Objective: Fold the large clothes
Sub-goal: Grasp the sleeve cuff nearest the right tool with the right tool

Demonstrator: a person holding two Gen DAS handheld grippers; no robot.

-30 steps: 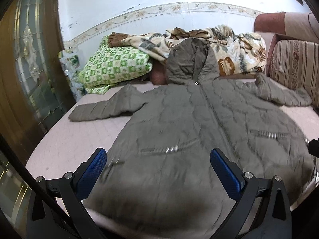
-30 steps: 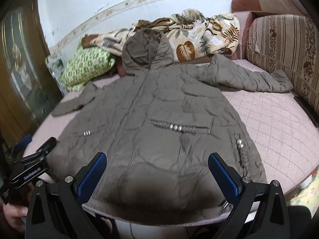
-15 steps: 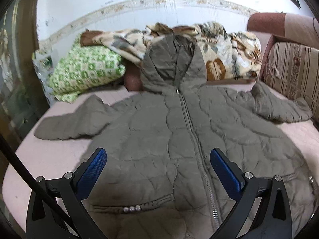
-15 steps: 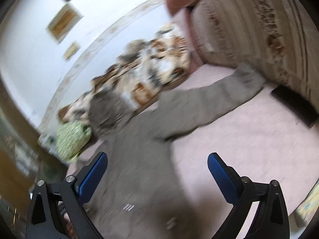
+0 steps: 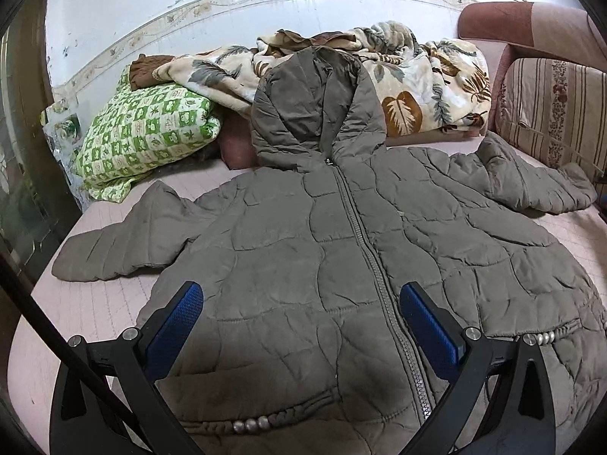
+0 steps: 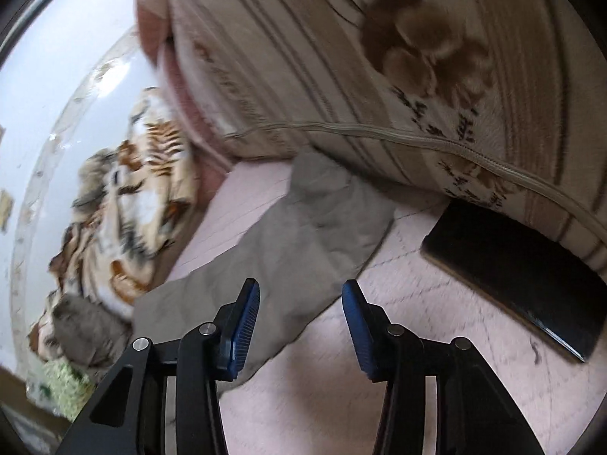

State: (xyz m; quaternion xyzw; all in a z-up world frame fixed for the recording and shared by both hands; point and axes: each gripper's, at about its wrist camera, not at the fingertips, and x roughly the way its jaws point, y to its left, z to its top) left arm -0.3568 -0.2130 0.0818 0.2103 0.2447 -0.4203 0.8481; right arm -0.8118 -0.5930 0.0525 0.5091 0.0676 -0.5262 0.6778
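Left wrist view: the quilted jacket (image 5: pixel 341 250) lies front-up and zipped on the pink bed cover (image 5: pixel 95 303), with the left gripper (image 5: pixel 301 322) above its lower front, jaws spread wide and empty. Right wrist view: the right gripper (image 6: pixel 301 320) is over the jacket sleeve (image 6: pixel 303 227) near the striped cushion (image 6: pixel 379 57). Its jaws have just been closing, and the sleeve lies in the gap, unpinched.

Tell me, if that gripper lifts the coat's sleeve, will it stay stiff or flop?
Probably flop: the sleeve lies creased and limp on the bed. The quilted coat looks puffy, so likely light yet bulky. The right gripper, jaws just closing, has not pinched it yet.
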